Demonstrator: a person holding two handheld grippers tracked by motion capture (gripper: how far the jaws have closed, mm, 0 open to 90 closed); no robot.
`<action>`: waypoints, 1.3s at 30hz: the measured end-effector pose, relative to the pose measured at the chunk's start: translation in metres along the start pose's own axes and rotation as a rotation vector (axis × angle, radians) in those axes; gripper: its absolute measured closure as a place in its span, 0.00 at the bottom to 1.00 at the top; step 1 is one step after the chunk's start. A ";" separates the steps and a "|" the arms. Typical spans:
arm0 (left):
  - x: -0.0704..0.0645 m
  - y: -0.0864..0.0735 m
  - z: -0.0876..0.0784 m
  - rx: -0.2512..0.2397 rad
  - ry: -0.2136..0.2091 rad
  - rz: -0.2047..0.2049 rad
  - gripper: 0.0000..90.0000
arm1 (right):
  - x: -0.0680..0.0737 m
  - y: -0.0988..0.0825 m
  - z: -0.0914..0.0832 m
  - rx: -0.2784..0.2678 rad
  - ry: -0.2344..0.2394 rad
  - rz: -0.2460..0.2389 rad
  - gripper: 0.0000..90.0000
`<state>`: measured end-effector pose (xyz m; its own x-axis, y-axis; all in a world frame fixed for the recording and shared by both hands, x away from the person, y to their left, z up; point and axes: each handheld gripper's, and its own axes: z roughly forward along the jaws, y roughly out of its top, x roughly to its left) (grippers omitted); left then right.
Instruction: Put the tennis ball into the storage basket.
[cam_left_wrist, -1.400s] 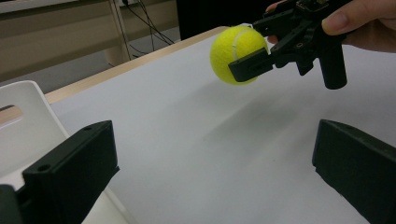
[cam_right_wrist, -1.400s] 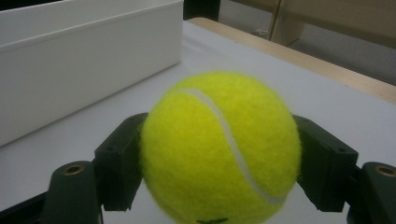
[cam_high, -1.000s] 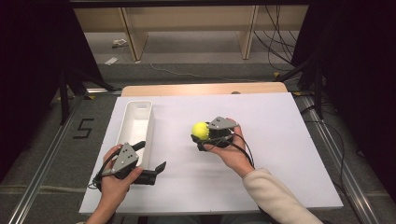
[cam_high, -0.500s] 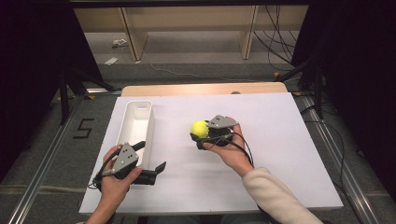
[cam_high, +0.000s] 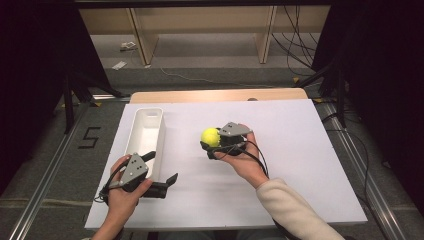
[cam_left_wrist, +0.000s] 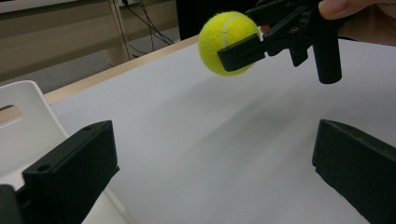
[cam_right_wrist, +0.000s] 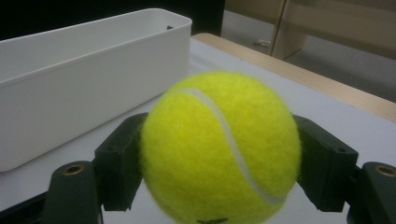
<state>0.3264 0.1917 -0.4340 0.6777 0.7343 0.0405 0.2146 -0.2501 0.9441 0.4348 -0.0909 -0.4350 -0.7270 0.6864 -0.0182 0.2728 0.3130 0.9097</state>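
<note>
The white table (cam_high: 300, 165) carries everything here, and its largest load is the long white bin (cam_high: 145, 135), which runs along the left edge from near the far-left corner back toward you. You have the tennis ball (cam_high: 210, 136) lifted clear of the table, over the middle and well apart from the bin's right wall.

Your right gripper (cam_high: 214, 145) is clamped on the ball, one jaw pressed to each side across its widest part, as the right gripper view (cam_right_wrist: 219, 149) shows plainly. Your left gripper (cam_high: 159, 176) rests near the front-left corner, just beside the bin's near end, with its jaws spread wide and nothing between them.

The ball looks light and springy, with a fuzzy felt cover that should give the pads good friction, so slipping seems unlikely at moderate squeeze. It will likely yield a little under pressure and spring back, so you need not fear breaking it. Being round, it can squirt out if you grip off-centre; hold it across the full width, as you are now. Judging by its shape, it would roll or bounce if released onto the open table, so let go low.
</note>
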 end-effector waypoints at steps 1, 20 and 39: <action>0.000 0.000 0.000 0.000 -0.001 0.000 0.00 | 0.000 0.000 0.000 0.000 0.001 0.001 0.30; 0.000 0.000 0.000 -0.003 -0.001 0.000 0.00 | 0.007 0.004 0.006 -0.003 0.011 -0.010 0.30; 0.000 0.000 -0.001 -0.006 0.001 -0.003 0.00 | 0.012 0.008 0.008 -0.017 0.020 -0.018 0.30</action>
<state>0.3259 0.1921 -0.4338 0.6760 0.7359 0.0379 0.2129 -0.2442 0.9461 0.4335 -0.0749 -0.4318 -0.7440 0.6676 -0.0266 0.2486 0.3136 0.9164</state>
